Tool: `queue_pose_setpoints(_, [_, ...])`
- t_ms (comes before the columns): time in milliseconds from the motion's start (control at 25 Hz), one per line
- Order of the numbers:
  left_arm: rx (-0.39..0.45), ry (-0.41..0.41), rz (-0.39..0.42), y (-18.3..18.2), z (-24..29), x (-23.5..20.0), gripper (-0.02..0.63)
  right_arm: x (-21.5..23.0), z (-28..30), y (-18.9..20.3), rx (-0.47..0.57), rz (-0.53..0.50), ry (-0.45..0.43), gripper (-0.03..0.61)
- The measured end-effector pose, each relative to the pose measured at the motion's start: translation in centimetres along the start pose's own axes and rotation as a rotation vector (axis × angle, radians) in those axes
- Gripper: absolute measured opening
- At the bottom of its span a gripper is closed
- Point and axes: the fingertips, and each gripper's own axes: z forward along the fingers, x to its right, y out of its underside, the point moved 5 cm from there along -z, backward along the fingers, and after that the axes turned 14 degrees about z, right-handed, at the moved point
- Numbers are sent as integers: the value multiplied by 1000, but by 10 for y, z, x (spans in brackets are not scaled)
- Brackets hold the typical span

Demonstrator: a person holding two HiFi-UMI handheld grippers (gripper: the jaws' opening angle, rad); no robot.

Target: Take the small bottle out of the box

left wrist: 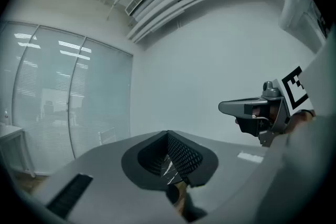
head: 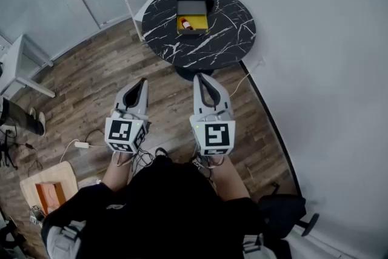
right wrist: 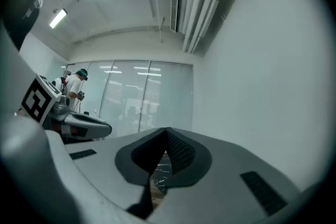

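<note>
The left tool (head: 142,82) and right tool (head: 200,77) are hanging closed and empty, well short of the tabletop (head: 227,39) at 12 o'clock, because the small bottle (head: 186,24) is lying untouched inside the open box (head: 200,21).

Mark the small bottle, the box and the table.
small bottle (head: 186,24), head view, middle of its body.
box (head: 200,22), head view, bare yellow floor.
table (head: 227,39), head view, bare marble top.
</note>
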Motion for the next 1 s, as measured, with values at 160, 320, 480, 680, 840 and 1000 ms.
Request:
queue_pose_setpoints(160, [-5,20,-16,14,0,-20,-2,-16,14,12,4,-5,16,-5])
queue_pose_setpoints(320, [-7,51,-15,17,-5,-35,-2,-31,19,17,-28,-19,54,-5])
queue_pose_setpoints(480, [0,100,-18,21,-7,-52,-2,-47,22,23,-44,29,52,-5])
queue_pose_setpoints(680, [-22,130,-67,52,-4,-73,-2,-64,23,46,-84,24,59,-5])
queue_pose_setpoints(840, [-45,155,-94,67,2,-71,-2,-62,32,50,-104,63,39,-5])
queue_pose_setpoints(1000, [-80,166,-115,86,22,-72,-2,-45,49,65,-134,58,54,-5])
